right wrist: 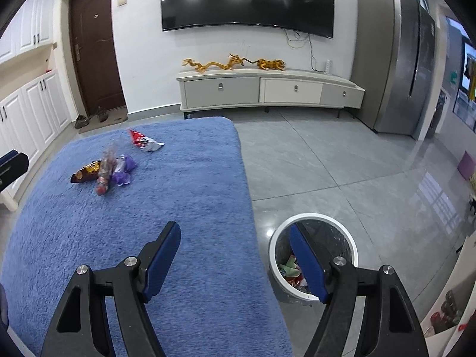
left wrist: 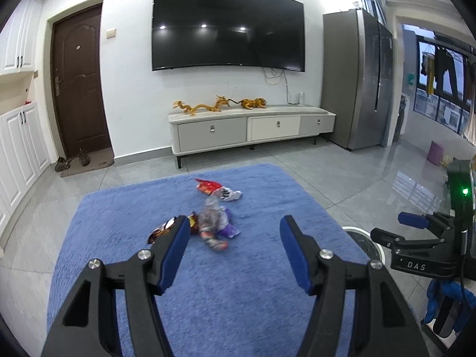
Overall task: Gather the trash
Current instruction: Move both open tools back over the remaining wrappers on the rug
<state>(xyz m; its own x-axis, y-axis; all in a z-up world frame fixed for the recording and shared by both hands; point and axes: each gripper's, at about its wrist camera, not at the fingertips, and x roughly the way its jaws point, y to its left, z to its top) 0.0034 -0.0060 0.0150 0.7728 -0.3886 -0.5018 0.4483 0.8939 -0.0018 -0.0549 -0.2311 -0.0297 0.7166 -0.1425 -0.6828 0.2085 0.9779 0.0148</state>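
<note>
Several snack wrappers lie in a loose heap on a blue plush cover (left wrist: 208, 291): a red one (left wrist: 207, 185), a white one (left wrist: 229, 195), a crumpled clear one (left wrist: 210, 223), a purple one (left wrist: 228, 229) and a brown-gold one (left wrist: 163, 231). My left gripper (left wrist: 235, 232) hovers just short of the heap, open and empty. My right gripper (right wrist: 234, 233) is open and empty too, over the cover's right edge, its right finger in front of a white round bin (right wrist: 315, 217) that holds some trash. The heap (right wrist: 107, 172) lies far to its left.
The bin stands on grey floor tiles (right wrist: 327, 163) beside the cover. Further back are a low TV cabinet (left wrist: 250, 131), a tall grey fridge (left wrist: 354, 83), a brown door (left wrist: 78, 83) and white cupboards (left wrist: 20, 148). My right gripper (left wrist: 392, 227) shows at the left wrist view's right edge.
</note>
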